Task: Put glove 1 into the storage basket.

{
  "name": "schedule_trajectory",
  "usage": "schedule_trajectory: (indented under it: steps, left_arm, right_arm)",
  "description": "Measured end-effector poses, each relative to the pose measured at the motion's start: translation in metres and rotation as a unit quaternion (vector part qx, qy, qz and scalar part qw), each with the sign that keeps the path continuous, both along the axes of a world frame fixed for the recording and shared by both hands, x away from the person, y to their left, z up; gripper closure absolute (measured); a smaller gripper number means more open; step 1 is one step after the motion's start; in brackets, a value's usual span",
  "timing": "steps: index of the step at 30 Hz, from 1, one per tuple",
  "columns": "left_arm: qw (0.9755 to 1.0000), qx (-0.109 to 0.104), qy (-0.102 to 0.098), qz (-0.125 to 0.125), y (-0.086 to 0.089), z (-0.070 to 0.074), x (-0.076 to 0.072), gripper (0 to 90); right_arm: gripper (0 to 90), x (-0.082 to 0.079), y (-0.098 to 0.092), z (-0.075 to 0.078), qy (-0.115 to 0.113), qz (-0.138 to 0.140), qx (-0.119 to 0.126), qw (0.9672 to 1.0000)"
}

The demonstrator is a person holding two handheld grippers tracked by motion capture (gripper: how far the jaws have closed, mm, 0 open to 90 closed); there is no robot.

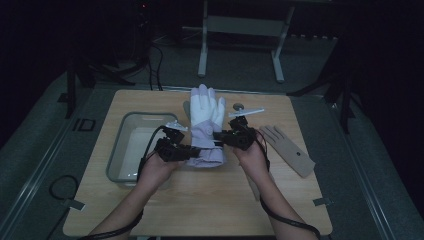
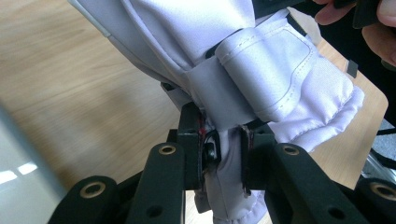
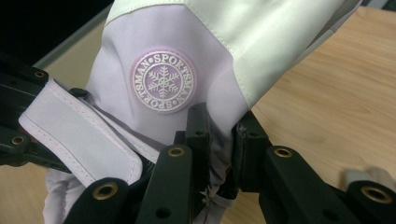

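Both hand-held grippers clamp the cuff end of one ski glove (image 1: 206, 131). Left hand-held gripper (image 1: 186, 151) bites the cuff's left edge; its own view shows the black jaws (image 2: 223, 161) pressed together on a fold of pale lilac fabric, the padded cuff and its wrist strap (image 2: 261, 70) bulging just above the pinch. Right hand-held gripper (image 1: 220, 138) grips the opposite edge; in its own view the jaws (image 3: 220, 149) squeeze the lilac cloth just below a round snowflake badge (image 3: 163, 81) lettered SPORTSMAN, and the strap (image 3: 79, 135) runs off to the left of them.

From the high view, the person's forearms come in from the near edge of the bench (image 1: 200, 200), and the two hands meet near its middle, close together with the cuff between them. Lilac at the wrist and white over the fingers, the glove stretches away from the grippers toward the far edge, fingers pointing far; the cuff sits at the near end, between the two tools. Whether the glove hangs clear of the wood or rests on it I cannot tell.

To the left, just beside the left hand, a shallow grey tray (image 1: 120, 145) sits on the bench. To the right, well apart from the held glove, a flat grey glove (image 1: 290, 149) lies on the wood, fingers pointing far and left.
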State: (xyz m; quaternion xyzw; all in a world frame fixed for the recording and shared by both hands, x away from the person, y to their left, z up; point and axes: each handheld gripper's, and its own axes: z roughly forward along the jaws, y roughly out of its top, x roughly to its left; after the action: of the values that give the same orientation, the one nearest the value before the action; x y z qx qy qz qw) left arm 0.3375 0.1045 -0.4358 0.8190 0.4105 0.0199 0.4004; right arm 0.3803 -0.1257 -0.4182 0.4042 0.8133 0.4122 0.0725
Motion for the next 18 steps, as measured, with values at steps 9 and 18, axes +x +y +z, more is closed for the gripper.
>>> schedule_trajectory:
  steps: [9, 18]
  left_arm:
    - [0.9998, 0.014, 0.0, 0.014, 0.041, 0.01, -0.007, 74.5]
    - [0.9993, 0.026, 0.008, 0.024, 0.089, 0.015, -0.009, 74.4]
  right_arm:
    - [78.5, 0.002, 0.036, 0.005, 0.003, 0.019, 0.009, 0.9998]
    - [78.5, 0.006, 0.093, 0.006, 0.008, 0.041, 0.011, 0.9991]
